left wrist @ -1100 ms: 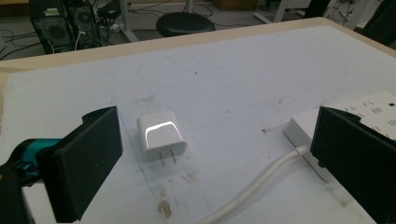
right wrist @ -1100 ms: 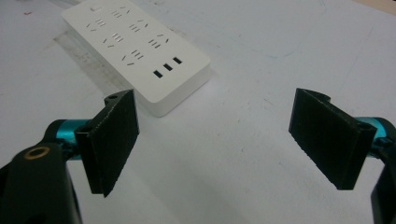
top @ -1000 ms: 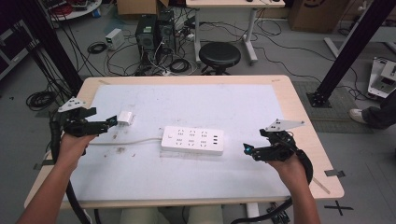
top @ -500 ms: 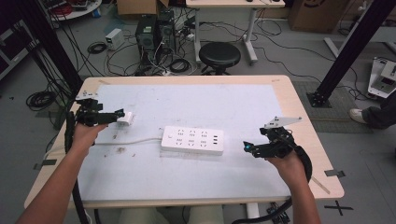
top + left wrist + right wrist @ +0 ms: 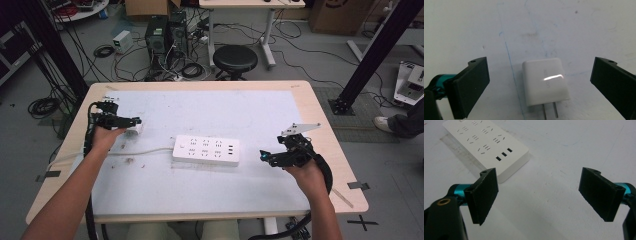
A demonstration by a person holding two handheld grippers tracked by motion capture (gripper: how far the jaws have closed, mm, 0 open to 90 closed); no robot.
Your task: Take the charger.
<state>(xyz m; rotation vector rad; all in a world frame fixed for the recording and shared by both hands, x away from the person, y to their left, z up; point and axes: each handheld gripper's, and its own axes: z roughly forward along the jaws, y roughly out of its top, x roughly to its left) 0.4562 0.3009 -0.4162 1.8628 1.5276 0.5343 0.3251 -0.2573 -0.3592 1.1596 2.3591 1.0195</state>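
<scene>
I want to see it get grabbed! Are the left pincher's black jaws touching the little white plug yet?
Apart. In the left gripper view the charger lies on the table with bare surface showing between it and each wide-open jaw of the left gripper.

A wooden table point(image 5: 320, 107) carries a white mat point(image 5: 210, 110) — on it, a power strip point(image 5: 206, 150) and charger point(image 5: 545, 81).

Black claws point(image 5: 537, 87), teal fittings, bare forearms

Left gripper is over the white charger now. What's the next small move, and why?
Probably close the left gripper on the white charger. In the left gripper view its jaws stand wide open on either side of the charger, which lies flat between them, prongs toward the camera, not yet gripped.
</scene>
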